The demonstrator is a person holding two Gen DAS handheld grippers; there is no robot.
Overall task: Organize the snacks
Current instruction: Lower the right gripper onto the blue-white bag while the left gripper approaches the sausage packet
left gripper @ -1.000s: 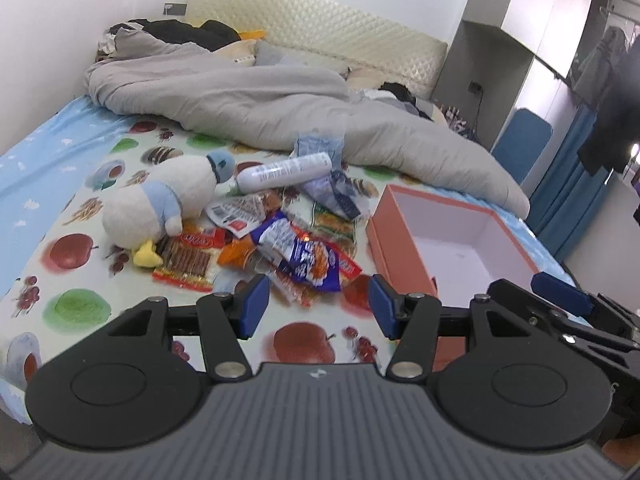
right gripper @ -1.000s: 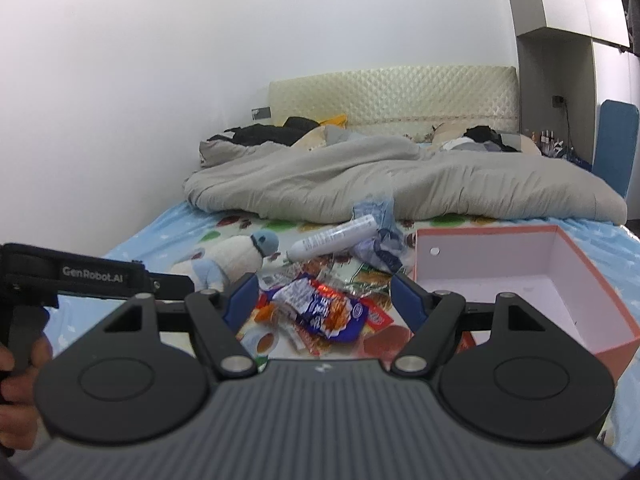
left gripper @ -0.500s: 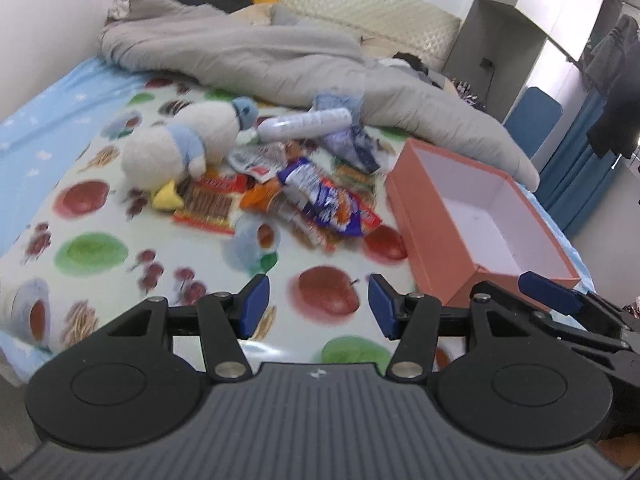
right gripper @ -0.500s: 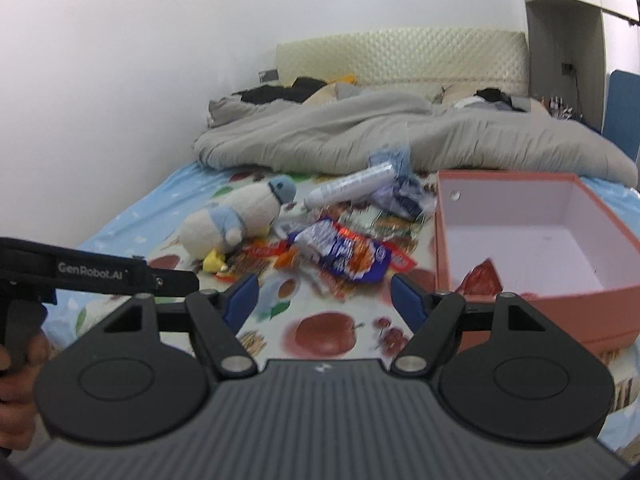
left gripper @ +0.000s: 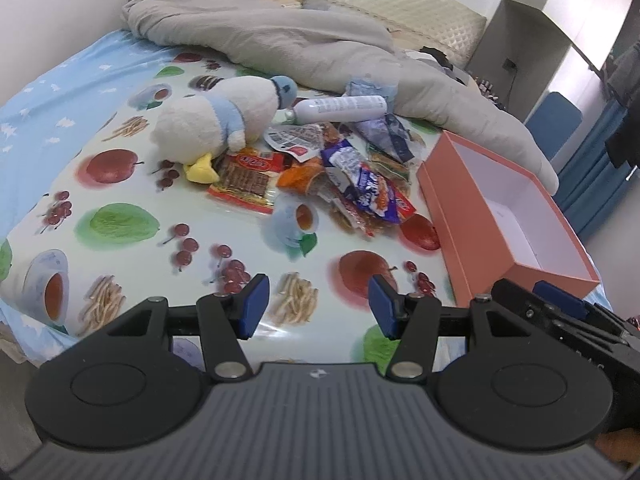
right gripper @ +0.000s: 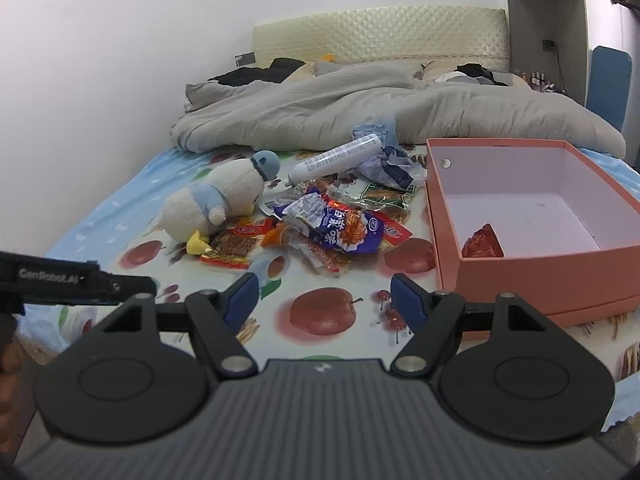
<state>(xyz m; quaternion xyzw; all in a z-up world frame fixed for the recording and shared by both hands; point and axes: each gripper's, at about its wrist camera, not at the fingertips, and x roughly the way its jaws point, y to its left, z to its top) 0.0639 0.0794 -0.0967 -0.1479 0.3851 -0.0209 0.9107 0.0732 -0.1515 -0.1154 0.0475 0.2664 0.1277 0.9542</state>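
Observation:
A pile of snack packets (left gripper: pixel 352 184) (right gripper: pixel 332 228) lies mid-bed on the fruit-print sheet, topped by a blue-purple bag (right gripper: pixel 340 228). A red packet of brown sticks (left gripper: pixel 248 178) lies at the pile's left. An open orange box (left gripper: pixel 460 216) (right gripper: pixel 520 272) stands to the right, with one red packet (right gripper: pixel 482 244) inside. My left gripper (left gripper: pixel 318 306) is open and empty above the sheet near the bed's front edge. My right gripper (right gripper: pixel 324 296) is open and empty, short of the pile.
A white and blue plush penguin (left gripper: pixel 216 120) (right gripper: pixel 218 196) lies left of the pile. A white spray bottle (left gripper: pixel 340 108) (right gripper: pixel 336 158) and crumpled blue wrappers (right gripper: pixel 388 164) lie behind it. A grey duvet (left gripper: pixel 280 36) covers the far bed. A wall runs along the left.
Both grippers have moved up and forward over the bed and tilted down, so the pile and box look nearer and lower. Both stay open. The red packet in the box has come into view.

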